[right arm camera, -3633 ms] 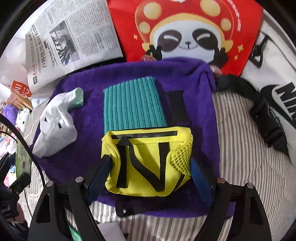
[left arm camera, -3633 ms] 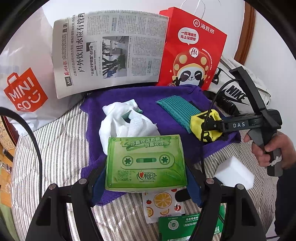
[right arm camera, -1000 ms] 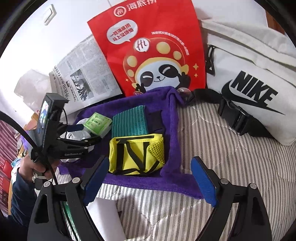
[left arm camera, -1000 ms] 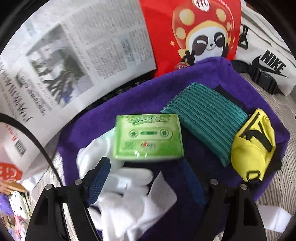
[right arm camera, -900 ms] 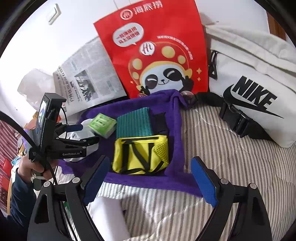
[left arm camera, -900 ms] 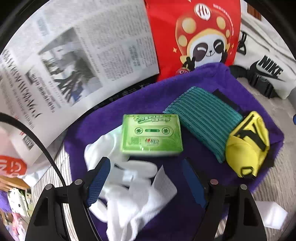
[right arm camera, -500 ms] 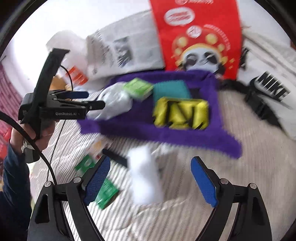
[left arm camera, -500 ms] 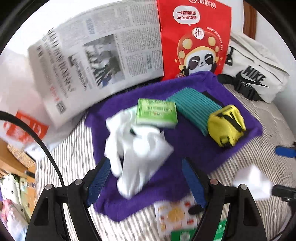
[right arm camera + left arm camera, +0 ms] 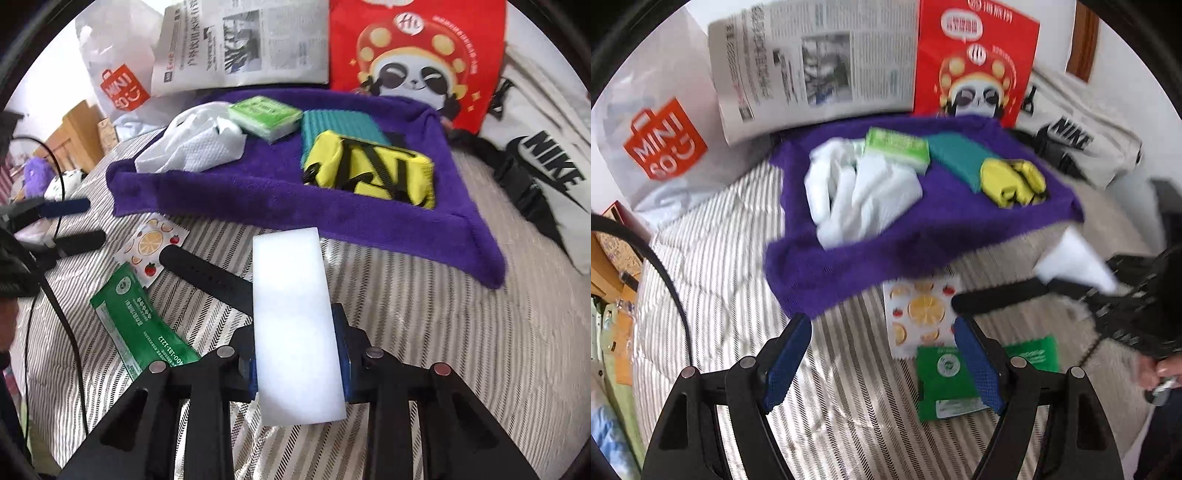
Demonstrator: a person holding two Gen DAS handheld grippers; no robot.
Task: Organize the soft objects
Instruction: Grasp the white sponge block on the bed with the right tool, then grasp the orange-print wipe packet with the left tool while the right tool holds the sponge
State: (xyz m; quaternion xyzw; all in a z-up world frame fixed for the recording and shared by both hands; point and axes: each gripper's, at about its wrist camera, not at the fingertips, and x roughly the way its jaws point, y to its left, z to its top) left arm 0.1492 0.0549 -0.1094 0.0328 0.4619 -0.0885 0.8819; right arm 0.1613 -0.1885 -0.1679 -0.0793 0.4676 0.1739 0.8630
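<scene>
A purple towel (image 9: 905,240) (image 9: 295,206) lies on the striped bed. On it rest a white cloth (image 9: 860,192) (image 9: 195,144), a green tissue pack (image 9: 897,147) (image 9: 264,112), a teal cloth (image 9: 956,158) (image 9: 340,125) and a yellow pouch (image 9: 1012,181) (image 9: 373,170). My right gripper (image 9: 299,365) is closing on a white sponge (image 9: 295,325) (image 9: 1071,262) in front of the towel, and its pads touch the sponge's sides. My left gripper (image 9: 882,365) (image 9: 74,223) hangs open with nothing in it, above the bedding near the towel's front edge.
A fruit sticker sheet (image 9: 919,314), green packets (image 9: 945,380) (image 9: 140,332) and a black strap (image 9: 207,273) lie on the striped bedding (image 9: 720,277). A newspaper (image 9: 812,62), a red panda bag (image 9: 975,66), a Miniso bag (image 9: 661,140) and a Nike bag (image 9: 543,162) stand behind the towel.
My right gripper has dropped over the white sponge and closed its jaws onto it. My left gripper has drawn back from the towel, leaving the green tissue pack there.
</scene>
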